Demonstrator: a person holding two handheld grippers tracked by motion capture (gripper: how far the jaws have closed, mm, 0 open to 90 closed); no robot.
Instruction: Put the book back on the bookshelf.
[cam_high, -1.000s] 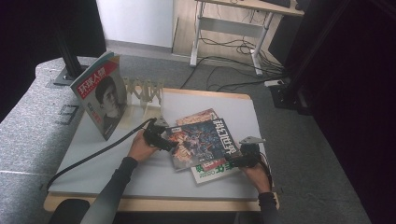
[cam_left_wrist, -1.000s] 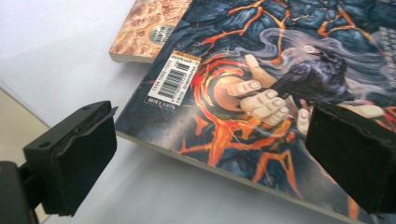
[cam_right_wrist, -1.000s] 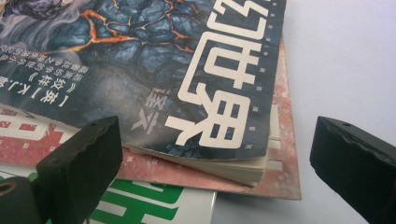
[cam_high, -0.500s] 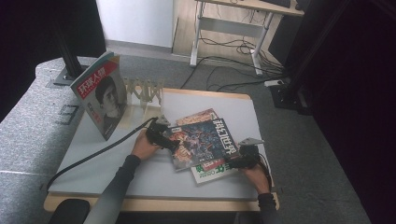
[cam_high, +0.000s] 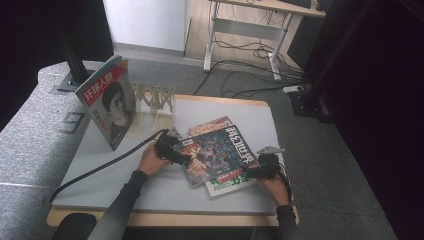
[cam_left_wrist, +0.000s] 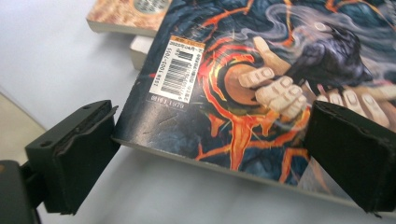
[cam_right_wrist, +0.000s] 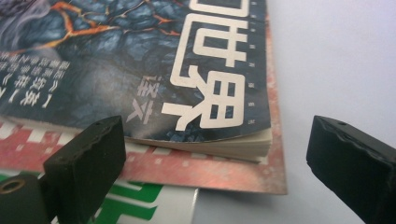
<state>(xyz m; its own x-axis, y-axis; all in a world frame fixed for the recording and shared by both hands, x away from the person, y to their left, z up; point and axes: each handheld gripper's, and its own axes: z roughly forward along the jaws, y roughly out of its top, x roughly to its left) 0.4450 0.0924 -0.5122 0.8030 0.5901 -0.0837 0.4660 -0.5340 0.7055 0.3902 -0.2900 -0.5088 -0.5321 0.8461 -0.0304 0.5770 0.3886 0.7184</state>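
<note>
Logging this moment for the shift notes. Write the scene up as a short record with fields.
surface: pale grey table top
stack: dark fantasy-cover magazine on top of a red-bordered magazine and a green-and-white magazine
left gripper: open, jaws at the top magazine's barcode corner
right gripper: open, jaws at the stack's opposite corner
standing: red-titled portrait magazine, upright
behind: wooden folding rack

I see the dark magazine (cam_high: 216, 152) lying flat and closed, topmost on a fanned pile near the table's front right. Its cover is blue-black with orange cracks, white characters and a barcode label; beneath it lie a red-bordered magazine (cam_right_wrist: 219, 175) and a green-and-white one (cam_high: 227, 183).
</note>
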